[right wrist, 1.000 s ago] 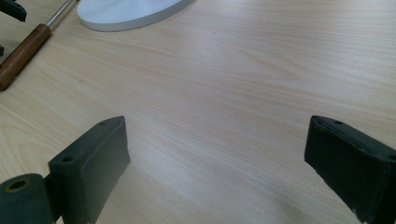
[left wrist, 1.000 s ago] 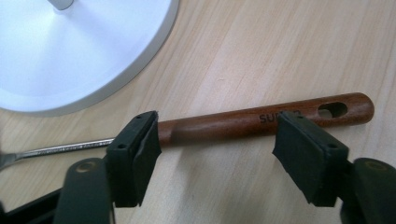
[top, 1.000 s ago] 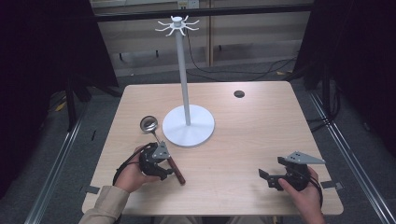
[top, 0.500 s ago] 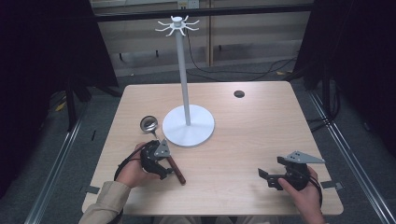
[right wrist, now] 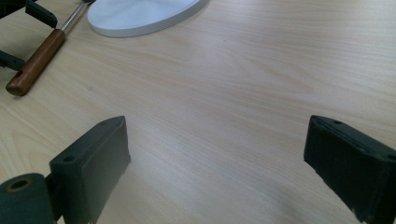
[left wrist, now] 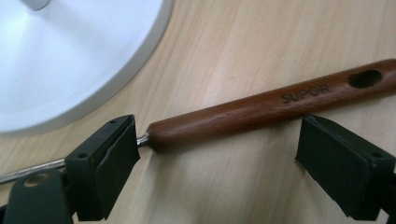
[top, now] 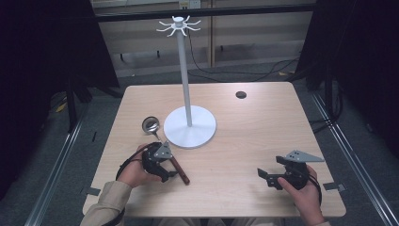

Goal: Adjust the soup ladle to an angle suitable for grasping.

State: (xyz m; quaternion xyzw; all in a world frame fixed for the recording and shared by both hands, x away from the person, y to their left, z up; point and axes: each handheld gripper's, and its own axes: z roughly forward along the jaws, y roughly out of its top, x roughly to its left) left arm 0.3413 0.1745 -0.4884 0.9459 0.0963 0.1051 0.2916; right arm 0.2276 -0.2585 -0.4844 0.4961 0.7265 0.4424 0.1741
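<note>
A ladle lies flat on the table, its steel bowl [top: 151,125] near the white stand's base [top: 190,127] and its brown wooden handle [top: 179,170] pointing toward the front edge. In the left gripper view the handle [left wrist: 261,109] reads SUPOR and has a hanging hole near its end. My left gripper [left wrist: 219,172] is open, its jaws spread wide just short of the handle and not touching it. That gripper [top: 165,170] sits over the handle in the high view. My right gripper [top: 266,176] is open over bare wood at the front right, and its own view shows the handle [right wrist: 35,63] far off.
The white stand has a tall pole [top: 184,70] topped with a ring of hooks [top: 178,24], its round base [left wrist: 70,60] close beside the ladle's shaft. A small dark disc [top: 241,94] lies at the back right. A forearm in a tan sleeve [top: 106,205] enters at the bottom left.
My left gripper has crept slightly forward and right over the ladle handle. The right gripper and the ladle have stayed put.
</note>
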